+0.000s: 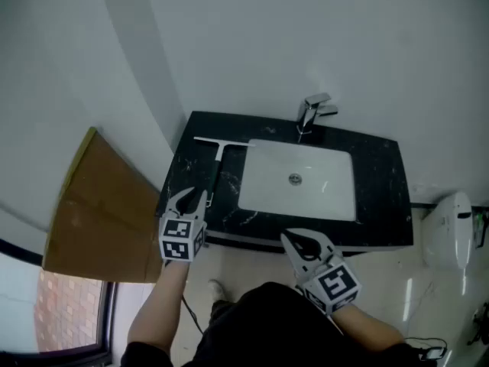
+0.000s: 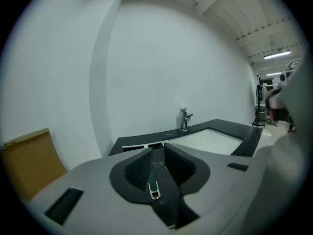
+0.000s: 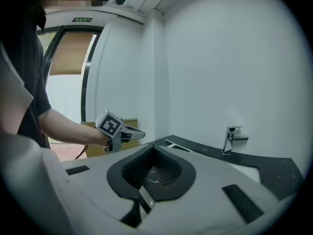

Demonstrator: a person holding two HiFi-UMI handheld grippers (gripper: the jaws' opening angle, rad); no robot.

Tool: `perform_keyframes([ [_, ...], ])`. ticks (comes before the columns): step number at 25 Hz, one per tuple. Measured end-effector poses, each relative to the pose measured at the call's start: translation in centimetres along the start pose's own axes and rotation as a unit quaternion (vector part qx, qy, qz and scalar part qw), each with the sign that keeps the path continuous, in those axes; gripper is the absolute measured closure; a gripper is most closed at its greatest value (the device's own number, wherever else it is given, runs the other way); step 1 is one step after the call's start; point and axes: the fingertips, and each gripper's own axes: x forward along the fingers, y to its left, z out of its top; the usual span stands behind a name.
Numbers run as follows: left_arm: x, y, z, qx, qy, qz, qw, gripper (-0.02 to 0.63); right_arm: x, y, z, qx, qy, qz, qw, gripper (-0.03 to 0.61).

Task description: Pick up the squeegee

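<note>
Site: a black, white-veined bench (image 1: pixel 382 182) set against a plain white wall.

Containers:
- A white rectangular sink basin (image 1: pixel 263 180) is sunk into the middle of the bench. The only thing seen in it is its round drain (image 1: pixel 295 178), set slightly far of centre.
- A chrome faucet (image 1: pixel 312 112) stands on the bench at the basin's far edge.

Task item: the squeegee (image 1: pixel 221 148) lies flat on the bench to the left of the basin. Its pale blade lies crosswise at the far end. Its dark handle runs toward the near edge, alongside the basin's left rim.

Left gripper (image 1: pixel 191 195):
- It is held over the near left edge of the bench, at the near end of the squeegee handle.
- The left gripper view shows its jaws released, a narrow gap between the pads.
- The veined bench surface shows through that gap, with the blade straight ahead at the far end.
- Whether the handle's tip already sits inside the gap cannot be determined.

Right gripper (image 1: pixel 299 243):
- It is held at the near edge of the bench, in front of the basin and well apart from the squeegee.
- In the right gripper view its ribbed pads are clenched together with nothing between them.

Other: a brown cardboard sheet (image 1: pixel 99 212) leans at the left of the bench.
</note>
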Motion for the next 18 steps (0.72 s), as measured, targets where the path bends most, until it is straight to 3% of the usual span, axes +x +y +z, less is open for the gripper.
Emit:
perform_keyframes([
  [9, 7.0, 0.8, -2.4, -0.003, 0.056, 0.008, 0.9984, 0.455, -0.1, -2.1, -1.3, -0.004, 0.014, -0.004, 1.000, 0.569],
  [18, 13.3, 1.8, -5.0, 0.012, 0.118, 0.015, 0.9929, 0.451, -0.1, -3.4, -2.9, 0.014, 0.039, -0.005, 0.999, 0.569],
])
